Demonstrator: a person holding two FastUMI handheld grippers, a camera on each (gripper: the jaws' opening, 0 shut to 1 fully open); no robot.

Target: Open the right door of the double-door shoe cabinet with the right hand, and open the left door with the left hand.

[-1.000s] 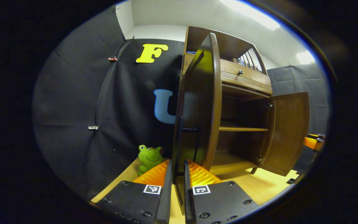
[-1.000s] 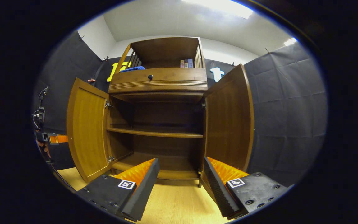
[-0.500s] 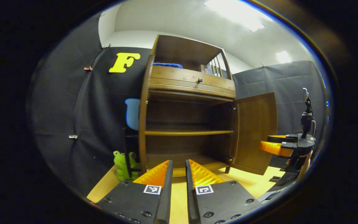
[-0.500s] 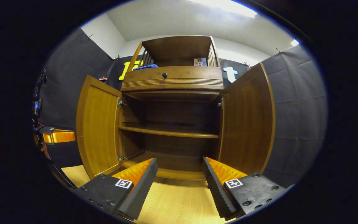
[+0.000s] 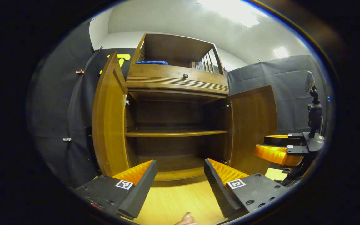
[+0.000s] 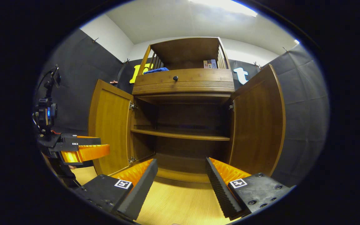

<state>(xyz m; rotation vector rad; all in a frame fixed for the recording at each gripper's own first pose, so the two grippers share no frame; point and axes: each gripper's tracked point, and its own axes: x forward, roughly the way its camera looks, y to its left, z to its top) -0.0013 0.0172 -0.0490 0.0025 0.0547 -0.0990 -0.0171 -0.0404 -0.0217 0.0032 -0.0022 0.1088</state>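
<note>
L claw [image 5: 180,178] now apart, door [image 5: 109,115] released.

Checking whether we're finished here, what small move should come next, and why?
Probably just back both tongs away: the brown wooden shoe cabinet's left door and right door both stand wide open, and the left tongs and right tongs are open, holding nothing.
</note>
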